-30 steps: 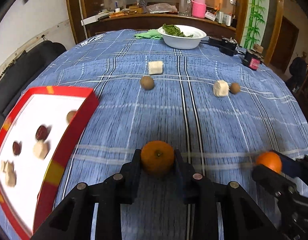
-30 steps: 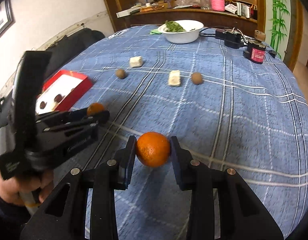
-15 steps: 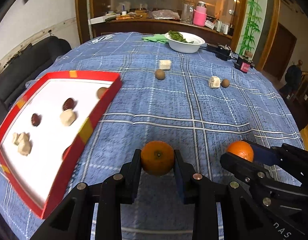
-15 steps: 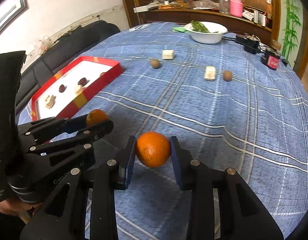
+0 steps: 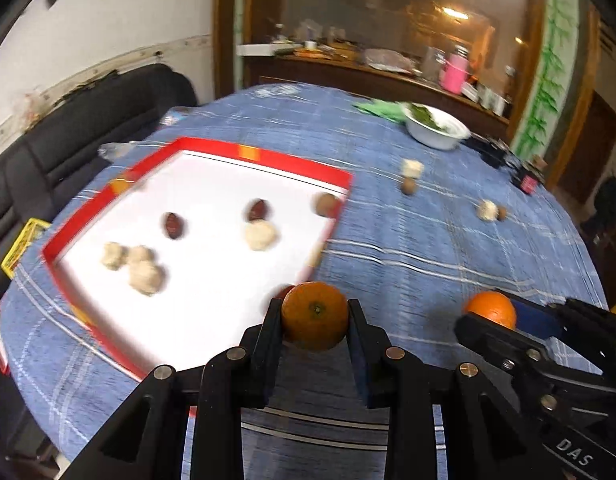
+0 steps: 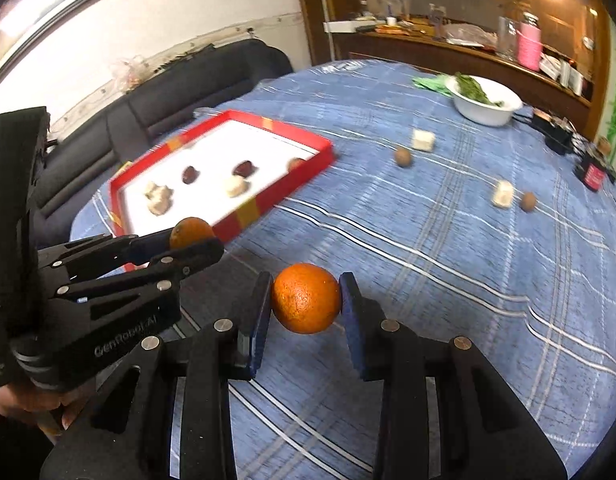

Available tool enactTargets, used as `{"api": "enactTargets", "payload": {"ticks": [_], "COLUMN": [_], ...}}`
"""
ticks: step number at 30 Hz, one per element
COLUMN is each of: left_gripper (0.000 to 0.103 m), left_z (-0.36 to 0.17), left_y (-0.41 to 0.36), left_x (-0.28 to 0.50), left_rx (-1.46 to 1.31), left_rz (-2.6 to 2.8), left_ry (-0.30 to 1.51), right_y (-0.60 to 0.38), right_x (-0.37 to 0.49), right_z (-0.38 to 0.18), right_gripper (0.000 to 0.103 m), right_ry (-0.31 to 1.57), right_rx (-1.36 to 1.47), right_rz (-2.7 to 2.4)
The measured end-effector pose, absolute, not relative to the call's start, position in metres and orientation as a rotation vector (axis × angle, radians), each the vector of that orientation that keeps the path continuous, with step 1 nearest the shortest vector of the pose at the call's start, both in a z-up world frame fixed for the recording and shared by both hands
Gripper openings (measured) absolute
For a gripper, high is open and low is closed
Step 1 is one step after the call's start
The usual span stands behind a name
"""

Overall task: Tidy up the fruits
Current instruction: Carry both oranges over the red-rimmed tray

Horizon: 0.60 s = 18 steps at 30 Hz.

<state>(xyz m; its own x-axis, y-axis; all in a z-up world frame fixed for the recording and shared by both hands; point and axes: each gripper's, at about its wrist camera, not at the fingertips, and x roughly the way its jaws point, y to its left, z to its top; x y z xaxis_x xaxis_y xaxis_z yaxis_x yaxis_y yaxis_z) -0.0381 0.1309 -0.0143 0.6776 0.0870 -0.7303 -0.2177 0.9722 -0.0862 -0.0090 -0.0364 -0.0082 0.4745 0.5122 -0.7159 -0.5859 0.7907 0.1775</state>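
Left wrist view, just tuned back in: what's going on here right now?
A person holds a gripper in each hand, and each is clamped on an orange. The left gripper carries its orange at the near edge of the red tray, which already holds dark red fruits and pale lumps. The right gripper holds the second orange above the blue checked tablecloth. A few small brown fruits and pale cubes lie loose on the cloth.

The left gripper (image 5: pixel 315 322) clamped an orange (image 5: pixel 315 315) over the red tray's (image 5: pixel 292 162) corner. The right gripper (image 5: pixel 492 322) gripped another orange (image 5: pixel 492 313) above the desk (image 5: pixel 427 264).
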Motion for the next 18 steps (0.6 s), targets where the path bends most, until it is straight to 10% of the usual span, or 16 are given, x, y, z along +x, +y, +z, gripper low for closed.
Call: {"api": "enactTargets", "payload": {"ticks": [18], "left_gripper": [0.029], "left_z": [-0.02], "left_y": [0.245], "left_x": [-0.027], "left_rx": [-0.261], "left_rz": [0.417], "left_ry": [0.799], "right_y": [0.074], "right_x": [0.006], "right_z": [0.003], "right_gripper": [0.033], "right_ry": [0.798], "right_rx": [-0.127], "right_rz": [0.829]}}
